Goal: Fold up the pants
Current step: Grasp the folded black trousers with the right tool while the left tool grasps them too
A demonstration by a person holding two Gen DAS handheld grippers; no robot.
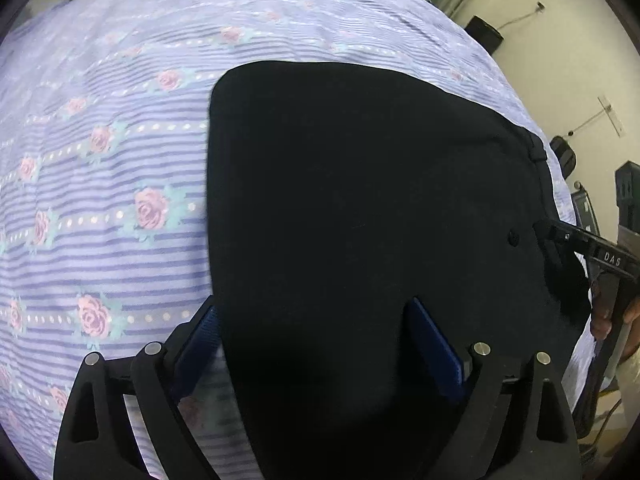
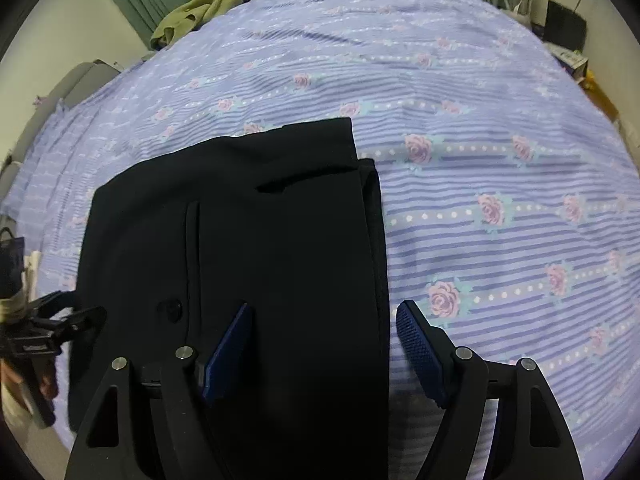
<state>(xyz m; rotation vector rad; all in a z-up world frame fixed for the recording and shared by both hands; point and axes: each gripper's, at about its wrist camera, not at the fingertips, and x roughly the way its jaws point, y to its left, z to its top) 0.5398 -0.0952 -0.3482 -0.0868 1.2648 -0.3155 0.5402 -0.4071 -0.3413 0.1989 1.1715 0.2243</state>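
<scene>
The left gripper stands released, its 2 blue pads straddling the left edge of the folded black pants, likely positioned for a pinch. The right gripper, also released, straddles the opposite edge. The pants lie flat on the flowered bedsheet, so each gripper can probably lift one side together

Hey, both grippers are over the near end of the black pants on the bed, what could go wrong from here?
The left hand-held gripper straddles the edge of the black pants, one pad over the floral sheet, so closing may pinch the sheet too. The right hand-held gripper straddles the stacked right-side edge, where an under layer sticks out, and may catch only some layers. Uneven grips could skew the fold.
</scene>
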